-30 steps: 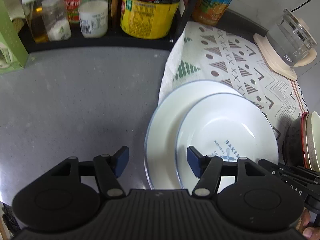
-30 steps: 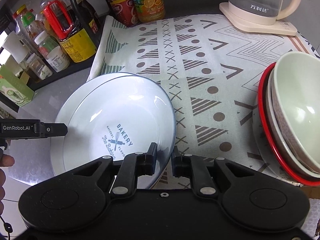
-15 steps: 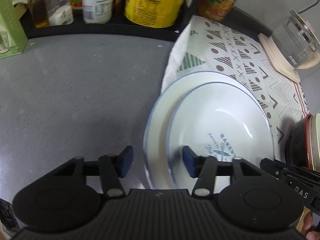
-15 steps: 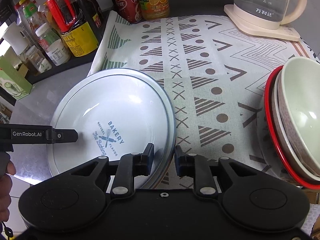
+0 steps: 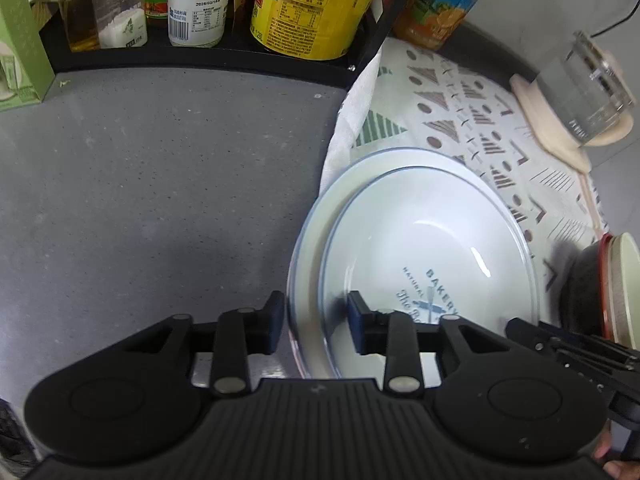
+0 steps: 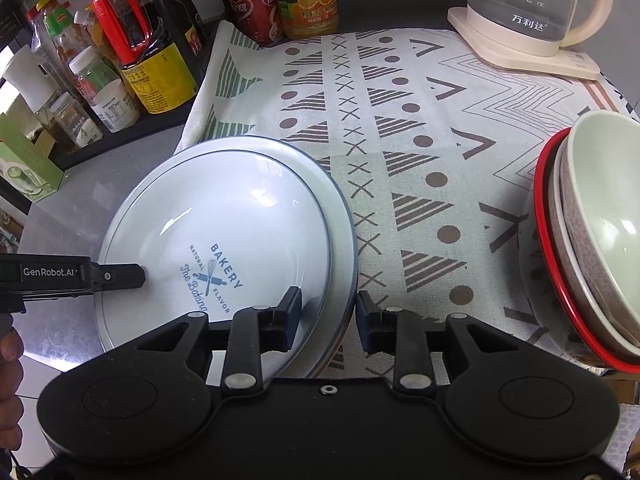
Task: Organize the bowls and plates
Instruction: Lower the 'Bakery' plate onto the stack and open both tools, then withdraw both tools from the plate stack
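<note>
The left gripper, jaws just closing, straddles the stacked plates' rim on the tabletop without pinching it; the right gripper, jaws just opening, has released the opposite rim. A one-sided grip could tilt the offset upper plate and let it slide.

White blue-rimmed plates; triangle-and-cross patterned cloth; red-rimmed bowl stack

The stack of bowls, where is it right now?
The stack of bowls sits at the right edge of the right wrist view, on the patterned cloth, to the right of the stacked plates and nearer than the glass kettle.
</note>
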`<action>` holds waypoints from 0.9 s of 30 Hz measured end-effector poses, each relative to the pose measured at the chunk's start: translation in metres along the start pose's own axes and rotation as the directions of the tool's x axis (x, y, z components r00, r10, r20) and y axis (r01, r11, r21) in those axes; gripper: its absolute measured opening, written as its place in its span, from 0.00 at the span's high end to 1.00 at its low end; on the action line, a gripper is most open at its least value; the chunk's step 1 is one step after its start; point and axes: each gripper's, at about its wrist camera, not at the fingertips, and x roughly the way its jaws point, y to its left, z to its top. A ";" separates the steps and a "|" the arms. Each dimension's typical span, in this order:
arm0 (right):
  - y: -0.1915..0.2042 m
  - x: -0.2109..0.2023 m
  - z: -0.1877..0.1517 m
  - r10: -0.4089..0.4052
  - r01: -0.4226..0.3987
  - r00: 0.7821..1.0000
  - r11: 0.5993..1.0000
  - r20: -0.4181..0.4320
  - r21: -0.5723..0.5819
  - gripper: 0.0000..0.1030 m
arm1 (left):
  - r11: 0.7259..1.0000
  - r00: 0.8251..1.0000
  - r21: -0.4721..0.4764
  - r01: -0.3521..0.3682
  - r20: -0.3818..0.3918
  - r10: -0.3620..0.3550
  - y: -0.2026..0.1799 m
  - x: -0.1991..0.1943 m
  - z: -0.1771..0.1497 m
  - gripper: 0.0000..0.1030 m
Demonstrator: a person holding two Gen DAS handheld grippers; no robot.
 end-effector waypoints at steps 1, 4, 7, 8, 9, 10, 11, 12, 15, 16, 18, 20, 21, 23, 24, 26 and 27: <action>0.000 0.000 0.000 0.000 0.000 1.000 1.000 0.000 0.002 0.71 | 1.000 1.000 0.004 -0.005 -0.005 0.005 -0.001 0.000 0.001 0.67; -0.001 -0.001 0.000 0.001 -0.001 1.000 1.000 -0.002 0.011 0.71 | 0.999 0.999 0.022 -0.024 -0.027 0.025 -0.005 0.000 0.004 0.56; -0.001 -0.006 0.001 0.001 -0.001 1.000 1.000 0.003 0.010 0.68 | 0.998 0.999 0.046 -0.030 -0.031 0.031 -0.010 -0.003 0.006 0.37; -0.001 -0.008 0.002 0.005 -0.005 1.000 1.000 0.008 0.013 0.66 | 0.998 0.999 0.055 -0.030 -0.027 0.031 -0.013 -0.005 0.007 0.33; -0.002 -0.011 0.003 0.006 -0.007 1.000 1.000 0.016 0.019 0.60 | 0.997 0.999 0.067 -0.030 -0.021 0.031 -0.016 -0.007 0.007 0.26; -0.003 -0.014 0.004 0.004 -0.005 1.000 1.000 0.026 0.027 0.53 | 0.996 0.999 0.083 -0.031 -0.014 0.032 -0.019 -0.009 0.008 0.23; -0.004 -0.018 0.005 0.003 -0.004 0.999 0.999 0.039 0.034 0.51 | 0.995 0.999 0.097 -0.032 -0.009 0.033 -0.023 -0.011 0.009 0.21; -0.005 -0.022 0.006 0.003 -0.005 0.999 0.999 0.051 0.039 0.48 | 0.993 1.000 0.112 -0.029 -0.006 0.030 -0.026 -0.013 0.010 0.20; -0.010 -0.035 0.009 -0.002 -0.004 0.996 0.998 0.086 0.060 0.35 | 0.989 1.000 0.148 -0.025 -0.011 0.027 -0.036 -0.017 0.013 0.20; -0.012 -0.040 0.009 -0.003 -0.004 0.995 0.998 0.097 0.065 0.30 | 0.986 1.000 0.165 -0.023 -0.010 0.025 -0.040 -0.018 0.014 0.20; -0.015 -0.048 0.009 -0.005 -0.003 0.993 0.997 0.117 0.071 0.23 | 0.980 1.000 0.198 -0.020 -0.007 0.022 -0.049 -0.020 0.016 0.19; -0.018 -0.056 0.008 -0.018 0.007 0.990 0.997 0.137 0.082 0.14 | 0.975 1.000 0.222 -0.008 -0.013 0.011 -0.056 -0.023 0.017 0.19; -0.020 -0.061 0.007 -0.024 0.011 0.989 0.996 0.146 0.090 0.09 | 0.973 1.000 0.232 0.003 -0.016 0.001 -0.060 -0.023 0.017 0.18; -0.024 -0.067 0.005 -0.024 0.007 0.987 0.994 0.159 0.109 0.05 | 0.966 1.000 0.257 0.020 -0.010 -0.018 -0.069 -0.024 0.016 0.13; -0.026 -0.070 0.004 -0.022 0.003 0.986 0.993 0.164 0.120 0.02 | 0.962 1.000 0.271 0.026 -0.005 -0.026 -0.074 -0.024 0.015 0.11; -0.029 -0.076 0.000 -0.028 0.004 0.984 0.991 0.174 0.137 0.00 | 0.956 0.999 0.290 0.046 -0.010 -0.045 -0.083 -0.024 0.014 0.09; -0.032 -0.078 -0.002 -0.033 0.007 0.984 0.990 0.178 0.144 0.00 | 0.953 0.998 0.298 0.058 -0.017 -0.055 -0.088 -0.024 0.013 0.05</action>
